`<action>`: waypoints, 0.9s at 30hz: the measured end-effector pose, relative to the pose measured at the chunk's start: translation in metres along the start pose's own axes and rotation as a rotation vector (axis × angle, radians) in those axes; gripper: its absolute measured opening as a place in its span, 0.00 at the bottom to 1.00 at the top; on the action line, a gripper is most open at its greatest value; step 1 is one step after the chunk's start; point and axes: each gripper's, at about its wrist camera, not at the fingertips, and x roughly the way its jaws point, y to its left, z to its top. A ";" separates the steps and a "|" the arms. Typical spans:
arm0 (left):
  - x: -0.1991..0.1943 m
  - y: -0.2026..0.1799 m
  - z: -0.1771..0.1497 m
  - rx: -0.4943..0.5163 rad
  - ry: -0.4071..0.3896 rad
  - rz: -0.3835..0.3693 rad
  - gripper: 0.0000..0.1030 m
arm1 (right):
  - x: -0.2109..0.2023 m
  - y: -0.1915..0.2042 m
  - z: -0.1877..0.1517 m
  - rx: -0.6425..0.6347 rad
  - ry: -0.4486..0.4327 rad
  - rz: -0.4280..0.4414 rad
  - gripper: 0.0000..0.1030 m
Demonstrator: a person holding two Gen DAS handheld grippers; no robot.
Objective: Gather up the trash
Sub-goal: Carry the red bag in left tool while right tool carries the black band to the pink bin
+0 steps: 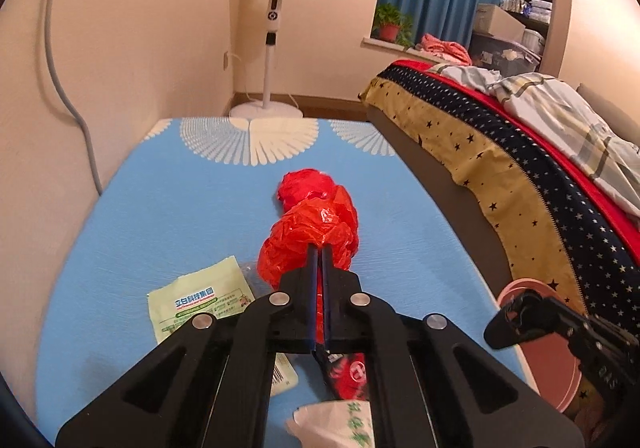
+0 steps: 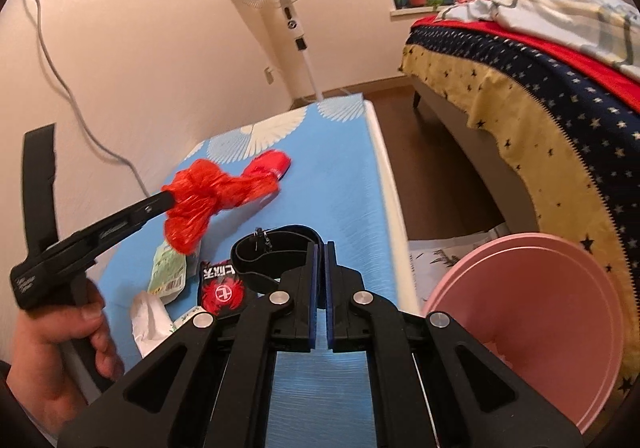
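Above the blue tabletop (image 1: pixel 120 208), the left hand-held gripper (image 1: pixel 319 252) is clamped on a crumpled red plastic bag (image 1: pixel 316 224), lifted clear of the green pouch (image 1: pixel 192 304) below it. The bag is judged light, soft and slippery (film compresses under the pads), so grip the bunched knot. The right hand-held gripper (image 2: pixel 320 252) is nearly closed, holding nothing, beside the pink bin (image 2: pixel 540 312).
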 end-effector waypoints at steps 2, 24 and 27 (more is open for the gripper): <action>-0.010 -0.005 0.000 0.011 -0.014 0.001 0.02 | -0.008 0.000 0.002 -0.001 -0.018 -0.009 0.03; -0.094 -0.056 -0.016 0.109 -0.103 -0.036 0.01 | -0.097 -0.013 0.010 -0.002 -0.168 -0.066 0.03; -0.100 -0.059 -0.018 0.108 -0.108 -0.044 0.01 | -0.105 -0.017 0.011 0.006 -0.181 -0.072 0.03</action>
